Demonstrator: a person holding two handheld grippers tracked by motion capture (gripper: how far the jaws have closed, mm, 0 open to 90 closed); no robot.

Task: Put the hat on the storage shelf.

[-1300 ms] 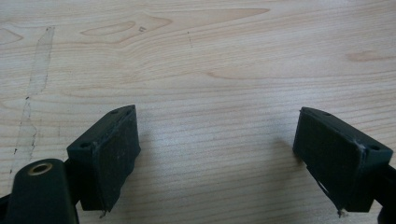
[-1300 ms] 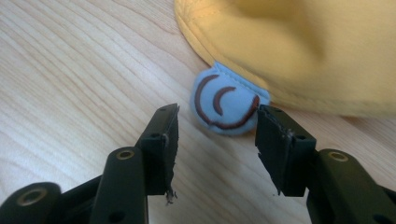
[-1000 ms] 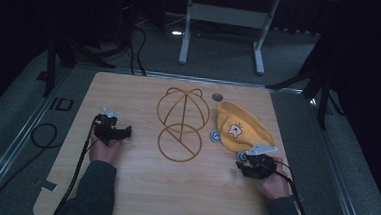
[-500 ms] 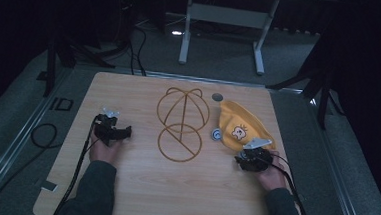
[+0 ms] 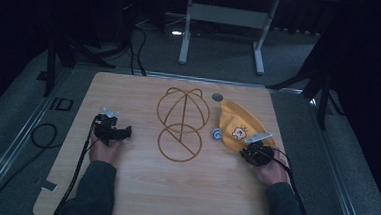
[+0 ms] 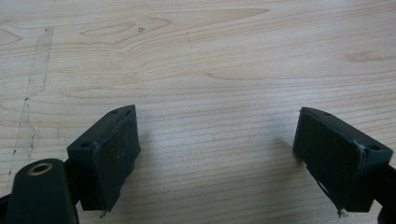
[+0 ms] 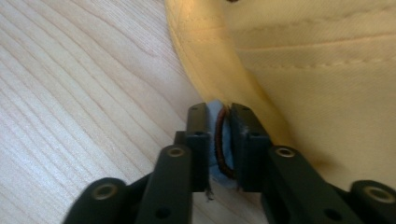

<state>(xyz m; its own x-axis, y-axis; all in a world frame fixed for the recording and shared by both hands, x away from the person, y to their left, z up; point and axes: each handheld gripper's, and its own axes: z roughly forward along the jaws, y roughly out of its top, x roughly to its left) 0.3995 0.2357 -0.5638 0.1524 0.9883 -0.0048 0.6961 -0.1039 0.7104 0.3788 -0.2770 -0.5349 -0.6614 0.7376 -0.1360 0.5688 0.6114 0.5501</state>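
**Right gripper pinches the cap's edge beside its outline**

A yellow cap (image 5: 240,126) lies at about three o'clock on the wooden table (image 5: 138,194), just to the right of a cap-shaped outline (image 5: 181,123) drawn at the centre. The cap sits off that drawing, so my reading is that it is meant to be carried over and laid onto the outline, which explains why the grip is taken at the near edge: from there the cloth can be dragged or lifted toward nine o'clock without crumpling the crown.

The right gripper (image 5: 256,152) sits at the cap's six o'clock end. Its jaws have just been closing, and the right gripper view shows them pressed nearly together on a thin blue-and-red edge piece (image 7: 222,144) at the cap's rim, with yellow cloth (image 7: 317,79) rising behind. The hold looks narrow, so the cloth could slip if pulled quickly.

The left gripper (image 5: 113,129) rests at about nine o'clock, well apart from the cap, jaws spread wide over bare wood with nothing between them. It seems parked there to stay clear, or ready to help smooth the cap down.

A small round grey disc (image 5: 217,134) lies just beside the cap's left edge, and a dark round mark (image 5: 217,96) sits near twelve o'clock.
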